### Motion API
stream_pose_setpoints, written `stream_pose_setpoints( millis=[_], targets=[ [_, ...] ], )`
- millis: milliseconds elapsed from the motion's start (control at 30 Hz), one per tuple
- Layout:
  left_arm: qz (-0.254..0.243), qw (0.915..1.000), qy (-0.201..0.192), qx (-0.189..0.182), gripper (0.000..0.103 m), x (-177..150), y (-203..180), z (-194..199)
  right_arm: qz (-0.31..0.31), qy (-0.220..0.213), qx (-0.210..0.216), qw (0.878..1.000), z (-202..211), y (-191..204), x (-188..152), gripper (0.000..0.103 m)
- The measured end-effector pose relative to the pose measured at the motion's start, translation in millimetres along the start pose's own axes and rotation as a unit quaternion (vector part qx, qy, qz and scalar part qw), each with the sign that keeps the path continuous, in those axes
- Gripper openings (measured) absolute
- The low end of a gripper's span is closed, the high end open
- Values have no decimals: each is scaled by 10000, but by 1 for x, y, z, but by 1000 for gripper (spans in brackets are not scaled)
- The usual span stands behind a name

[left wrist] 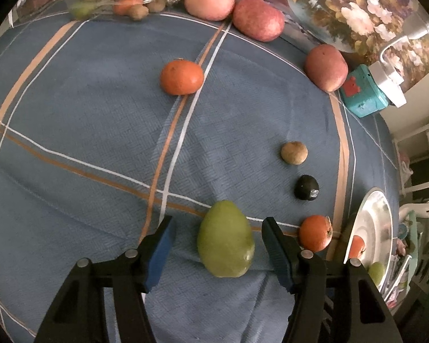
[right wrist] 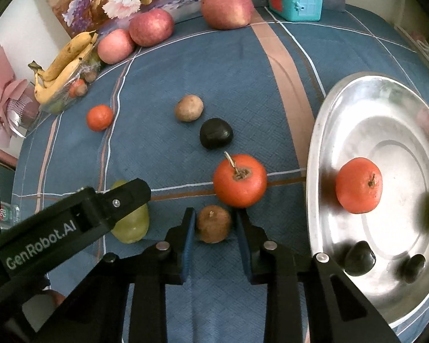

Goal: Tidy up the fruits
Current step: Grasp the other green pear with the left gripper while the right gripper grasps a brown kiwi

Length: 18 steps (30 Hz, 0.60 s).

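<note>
Right claw clamped on small brown fruit; left claw open round green fruit, not gripping. Next imo: lift to steel plate.

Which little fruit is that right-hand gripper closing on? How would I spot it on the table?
Start at the big silver plate on the blue cloth. Beside its rim lies a bright orange fruit with a stem; just in front of that sits the small brown fruit, between the right gripper's blue pads. It is dull, rough and brown, unlike its glossy neighbours.
</note>
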<state>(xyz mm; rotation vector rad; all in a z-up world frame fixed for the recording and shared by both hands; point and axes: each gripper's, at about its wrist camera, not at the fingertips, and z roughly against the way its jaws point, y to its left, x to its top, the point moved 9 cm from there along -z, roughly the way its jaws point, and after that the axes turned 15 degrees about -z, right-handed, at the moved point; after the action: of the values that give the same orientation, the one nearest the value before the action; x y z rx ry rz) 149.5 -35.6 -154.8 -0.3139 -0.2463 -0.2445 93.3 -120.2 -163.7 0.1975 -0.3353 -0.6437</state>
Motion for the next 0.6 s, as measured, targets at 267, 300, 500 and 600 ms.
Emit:
stream_pose_setpoints(
  millis=[267,300,500,600],
  targets=[
    [-38,9999,-26,-110,42,-1,-6,2,-14,-5,7,10000,1,1,1,29],
    [7,9999,-29,-135,42,-1,-5,2,-16,-5,11,10000,1,0,1,29],
    [226,9997,-103,-37,42,-2,10,8,-15,13,73,10000,2,2,1,26],
    [366,9992,-166,36,41,-1,21,14,-15,67,212,9998,3,6,-1,26]
  ],
)
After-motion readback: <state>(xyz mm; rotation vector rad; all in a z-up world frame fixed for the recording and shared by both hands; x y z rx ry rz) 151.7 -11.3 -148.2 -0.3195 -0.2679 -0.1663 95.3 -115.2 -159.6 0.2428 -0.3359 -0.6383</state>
